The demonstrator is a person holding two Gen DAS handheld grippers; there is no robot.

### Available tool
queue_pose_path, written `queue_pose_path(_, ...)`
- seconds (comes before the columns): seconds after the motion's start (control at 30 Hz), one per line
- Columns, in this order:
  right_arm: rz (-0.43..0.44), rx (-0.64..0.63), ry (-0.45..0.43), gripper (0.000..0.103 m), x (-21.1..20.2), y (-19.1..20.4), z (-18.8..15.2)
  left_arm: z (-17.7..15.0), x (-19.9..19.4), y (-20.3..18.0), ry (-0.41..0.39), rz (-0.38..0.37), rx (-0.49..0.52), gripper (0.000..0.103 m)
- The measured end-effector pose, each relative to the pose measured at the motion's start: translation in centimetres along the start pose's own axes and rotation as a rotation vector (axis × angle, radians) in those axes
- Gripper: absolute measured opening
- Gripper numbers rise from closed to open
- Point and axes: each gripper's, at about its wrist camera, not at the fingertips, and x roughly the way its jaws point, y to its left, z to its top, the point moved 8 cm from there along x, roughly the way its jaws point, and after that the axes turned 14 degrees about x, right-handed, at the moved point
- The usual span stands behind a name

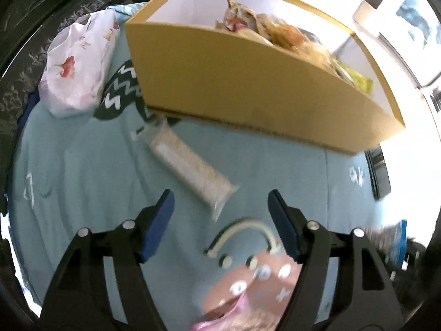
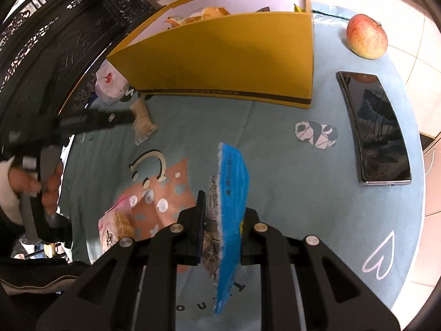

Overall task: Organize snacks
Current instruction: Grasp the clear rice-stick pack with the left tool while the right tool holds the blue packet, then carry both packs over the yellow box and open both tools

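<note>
A yellow cardboard box (image 1: 248, 82) (image 2: 234, 60) holds several snack packets on the light blue mat. A long clear packet of pale crackers (image 1: 190, 162) (image 2: 142, 124) lies on the mat in front of the box. My left gripper (image 1: 220, 209) is open and empty, just short of that packet's near end; it also shows in the right wrist view (image 2: 121, 117). My right gripper (image 2: 223, 215) is shut on a blue snack packet (image 2: 230, 193), held upright above the mat. A pink packet of biscuits (image 2: 115, 226) (image 1: 234, 317) lies near the mat's front left.
A white flowered plastic bag (image 1: 78, 63) (image 2: 110, 84) sits left of the box. A phone (image 2: 374, 129) and a mango (image 2: 366, 35) lie on the right of the mat. Dark carved furniture (image 2: 41, 41) stands at the left.
</note>
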Motion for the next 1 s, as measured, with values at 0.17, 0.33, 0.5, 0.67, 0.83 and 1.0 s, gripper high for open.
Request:
queue_pose_path(0.17, -0.009, -0.007, 0.0, 0.017, -0.1, 0.0, 0.2, 1.6, 5.4, 1.4, 0.091, 0.061, -0.136, 0.072)
queue_pose_path(0.33, -0.021, 0.001, -0.007, 0.018, -0.2, -0.4, 0.4, 2.1, 7.8, 1.8, 0.149, 0.122, -0.136, 0.053)
queue_pose_path(0.5, -0.019, -0.011, -0.012, 0.018, -0.1, 0.2, 0.8, 1.5, 7.9, 2.5, 0.148, 0.143, -0.088, 0.036)
queue_pose_path(0.67, -0.016, -0.06, -0.029, 0.018, -0.5, 1.7, 1.8, 1.0, 6.6, 2.9, 0.133, 0.108, -0.095, 0.028)
queue_pose_path(0.83, 0.001, -0.099, -0.064, 0.018, -1.6, 3.3, 3.5, 1.2, 3.3, 3.2, 0.058, 0.086, -0.087, 0.028)
queue_pose_path(1.0, 0.037, -0.127, -0.133, 0.018, -3.7, 5.3, 6.4, 2.4, -2.4, 2.9, -0.048, 0.076, -0.028, 0.028)
